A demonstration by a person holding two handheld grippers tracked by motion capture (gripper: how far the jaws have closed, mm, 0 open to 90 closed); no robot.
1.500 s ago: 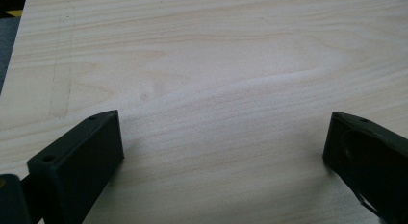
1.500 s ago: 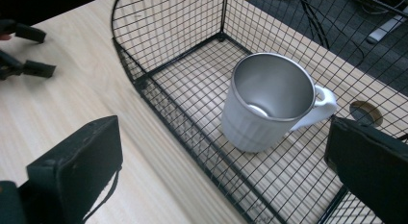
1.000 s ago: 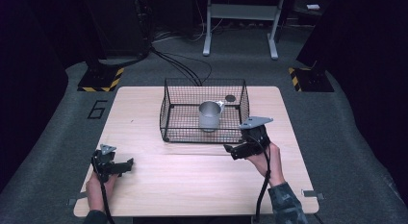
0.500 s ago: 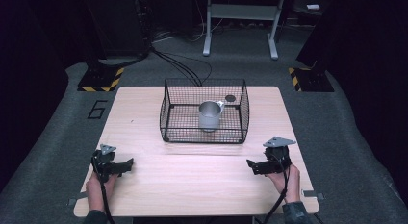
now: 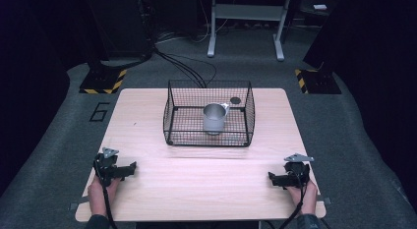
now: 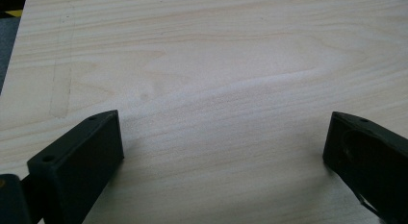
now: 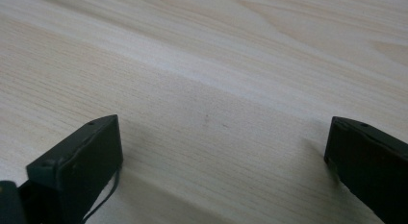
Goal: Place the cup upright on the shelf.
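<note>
A black wire basket (image 5: 209, 113) stands on the middle of the wooden table (image 5: 206, 180), toward the far side. A grey metal mug (image 5: 214, 118) stands upright inside it. My left gripper (image 5: 132, 168) rests near the table's front left corner, open, with bare wood between its jaws (image 6: 221, 137). My right gripper (image 5: 272, 179) rests near the front right corner, also open, over bare wood (image 7: 221, 137). Both grippers are well apart from the basket.
A small dark round thing (image 5: 235, 100) lies on the table at the basket's far right side. Cables (image 5: 187, 69) run across the grey floor behind the table. A metal stand (image 5: 246, 22) is at the back. Yellow-black striped plates (image 5: 103, 81) sit at both far corners.
My right gripper has pulled back from beside the basket's right front corner to the table's front right corner. The left gripper has stayed where it was.
</note>
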